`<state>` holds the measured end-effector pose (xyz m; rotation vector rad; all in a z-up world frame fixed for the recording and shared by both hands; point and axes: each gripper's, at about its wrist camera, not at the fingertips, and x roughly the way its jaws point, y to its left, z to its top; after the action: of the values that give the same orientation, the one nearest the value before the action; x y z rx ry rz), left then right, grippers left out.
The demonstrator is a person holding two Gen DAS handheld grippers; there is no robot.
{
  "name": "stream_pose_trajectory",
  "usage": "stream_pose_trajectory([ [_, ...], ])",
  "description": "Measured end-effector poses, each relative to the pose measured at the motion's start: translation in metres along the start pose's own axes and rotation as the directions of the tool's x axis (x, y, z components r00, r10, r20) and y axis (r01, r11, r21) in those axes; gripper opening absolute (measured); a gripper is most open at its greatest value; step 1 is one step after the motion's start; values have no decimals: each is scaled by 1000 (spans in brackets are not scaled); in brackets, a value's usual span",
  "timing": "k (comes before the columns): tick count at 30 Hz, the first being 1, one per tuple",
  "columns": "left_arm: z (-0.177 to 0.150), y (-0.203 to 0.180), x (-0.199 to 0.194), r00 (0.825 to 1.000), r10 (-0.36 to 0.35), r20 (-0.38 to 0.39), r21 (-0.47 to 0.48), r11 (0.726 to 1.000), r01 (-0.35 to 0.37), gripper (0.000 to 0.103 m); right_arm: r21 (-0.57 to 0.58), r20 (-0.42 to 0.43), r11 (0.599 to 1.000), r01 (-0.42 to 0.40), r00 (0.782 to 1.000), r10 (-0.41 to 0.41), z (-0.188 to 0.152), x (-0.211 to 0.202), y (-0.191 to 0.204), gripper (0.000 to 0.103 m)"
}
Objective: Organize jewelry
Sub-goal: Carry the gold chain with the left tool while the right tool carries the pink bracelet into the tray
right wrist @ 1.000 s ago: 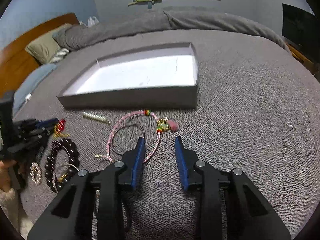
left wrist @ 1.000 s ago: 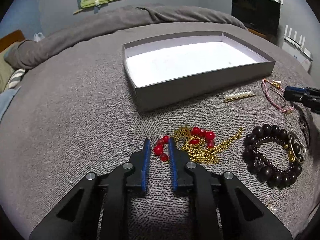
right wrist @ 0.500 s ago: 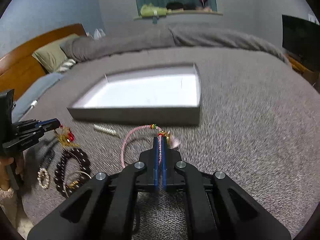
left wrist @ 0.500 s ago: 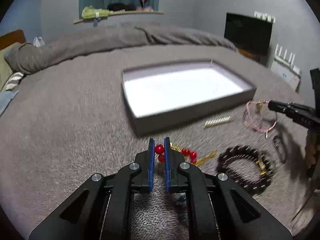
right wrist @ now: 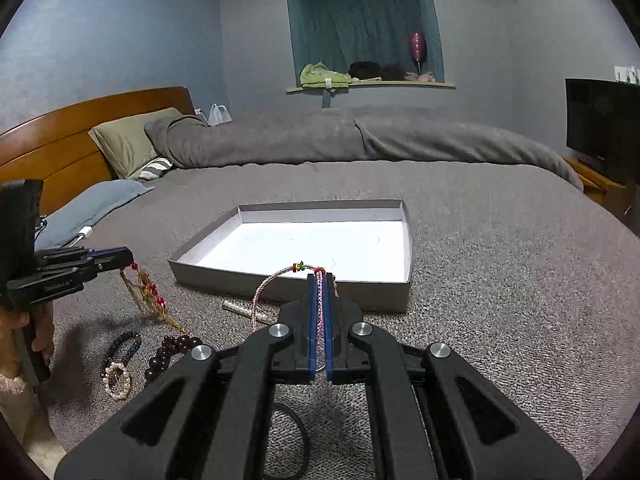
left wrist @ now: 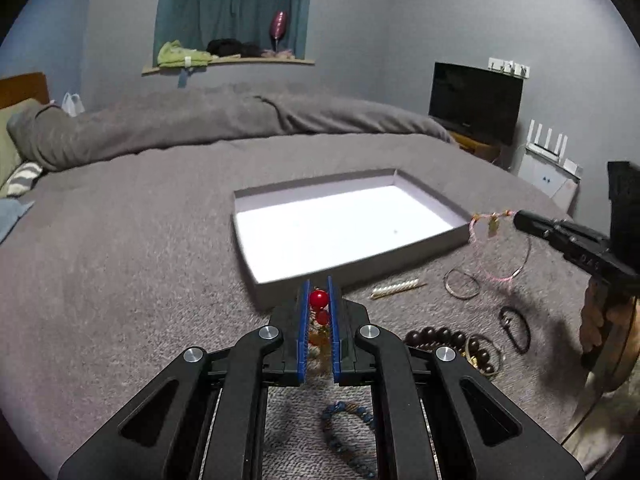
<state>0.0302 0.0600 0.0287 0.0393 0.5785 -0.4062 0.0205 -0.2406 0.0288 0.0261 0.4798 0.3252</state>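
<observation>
My left gripper (left wrist: 319, 300) clamps the red-bead and gold-chain necklace (left wrist: 319, 299), lifted off the grey blanket just in front of the shallow grey cardboard box with a white floor (left wrist: 360, 258). My right gripper (right wrist: 319, 280) pinches the pink braided cord bracelet (right wrist: 267, 286), hanging at that box's near wall. The dark wooden bead bracelet (left wrist: 436, 337) lies on the blanket nearer me than the box.

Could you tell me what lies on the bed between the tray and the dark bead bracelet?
In the left wrist view, a pearl clip lies between the tray and the dark bead bracelet.

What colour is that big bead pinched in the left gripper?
Red: the bead sits between the left gripper's blue fingers. The left wrist view shows it best.
</observation>
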Motion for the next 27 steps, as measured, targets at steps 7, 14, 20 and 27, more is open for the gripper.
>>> stream_pose_trajectory([
  [7, 26, -16, -6, 999, 12, 33, 47, 999, -13, 10, 43, -13, 999, 14, 1000, -13, 19, 9, -7, 3],
  [14, 69, -16, -5, 998, 29, 64, 102, 994, -35, 10, 29, 28, 999, 44, 999, -45, 65, 26, -8, 3],
  [20, 111, 0, 15, 996, 31, 88, 71, 997, -37, 10, 55, 49, 997, 55, 997, -58, 96, 57, -15, 3],
  [27, 132, 18, 59, 996, 63, 65, 45, 997, -66, 10, 134, 39, 989, 68, 997, -74, 111, 104, -40, 3],
])
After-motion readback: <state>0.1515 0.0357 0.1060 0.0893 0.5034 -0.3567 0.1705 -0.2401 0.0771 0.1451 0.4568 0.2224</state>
